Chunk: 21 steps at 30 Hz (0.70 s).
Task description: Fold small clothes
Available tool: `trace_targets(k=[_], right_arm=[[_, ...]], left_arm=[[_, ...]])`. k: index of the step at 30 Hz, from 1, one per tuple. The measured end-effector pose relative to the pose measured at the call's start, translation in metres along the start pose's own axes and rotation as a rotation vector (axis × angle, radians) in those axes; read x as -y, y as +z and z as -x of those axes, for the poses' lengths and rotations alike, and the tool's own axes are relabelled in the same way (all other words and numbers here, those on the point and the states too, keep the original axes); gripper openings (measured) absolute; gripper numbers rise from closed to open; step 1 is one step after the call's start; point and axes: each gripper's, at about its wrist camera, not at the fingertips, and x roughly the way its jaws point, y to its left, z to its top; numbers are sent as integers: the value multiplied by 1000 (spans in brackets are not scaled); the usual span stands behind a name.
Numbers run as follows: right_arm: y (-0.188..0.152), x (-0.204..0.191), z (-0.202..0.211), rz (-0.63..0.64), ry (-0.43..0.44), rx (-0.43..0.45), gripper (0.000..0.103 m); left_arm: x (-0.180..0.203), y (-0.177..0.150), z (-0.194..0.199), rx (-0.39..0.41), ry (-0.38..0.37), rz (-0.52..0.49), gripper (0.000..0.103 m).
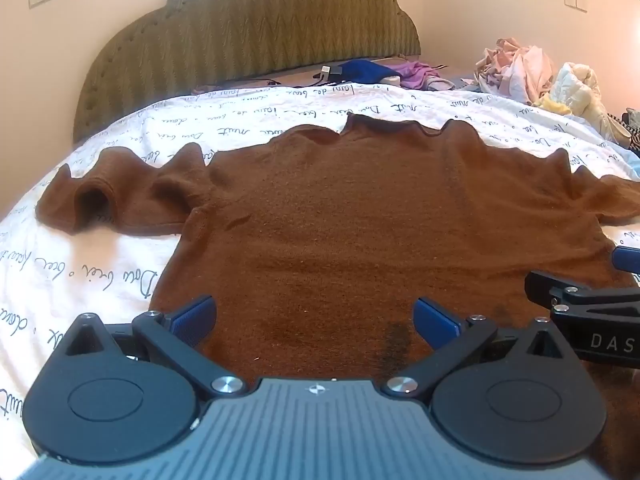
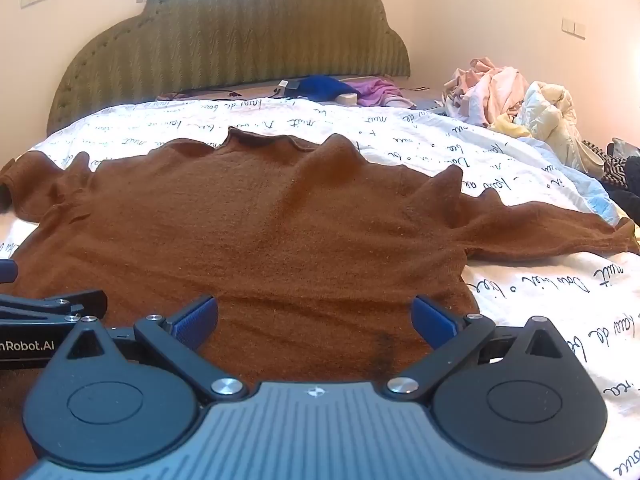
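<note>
The left tongs [image 1: 314,320] stand spread wide with nothing between the blue pads [image 1: 196,318], hanging tilted down over the near hem of the brown sweater [image 1: 360,220]. The right tongs [image 2: 316,320] are just beside them, likewise spread and empty, over the same hem nearer the garment's right side. Both probably sit here because the hem is the natural edge to take for a first fold.

Ahead of the tongs the sweater lies spread front-down or front-up, I cannot tell which, on the bed's printed cover [image 1: 100,276]. Its collar [image 1: 380,122] points away from the tongs, and the sleeves are thrown out to either side: the left sleeve [image 1: 112,200] is bunched and its cuff gapes, while the right sleeve [image 2: 540,228] runs out flatter. That layout suits folding, though the rumpled left sleeve may want smoothing.

Farther off, past the collar, is the padded headboard [image 2: 240,40]. To the far right a heap of pale clothes [image 2: 512,96] waits, presumably next in line.
</note>
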Motion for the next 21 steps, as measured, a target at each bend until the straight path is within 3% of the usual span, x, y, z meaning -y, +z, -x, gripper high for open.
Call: trace_targets(k=[9,13,18,21], right_arm=[[0,2,2,-3,-2,-10,103],[3,9,-3,-33,44,-55,103],[2,10,-4,-2,-5,-76,103],[0,9,-1,7,10,-97,103]], left_arm=[[2,0,1,-9,-5,-12,103],[2,1,-2,-17,3,-9,103],[7,-1,-2,-54,67,-40,103],[6,-3,-2,-56,79,-40,103]])
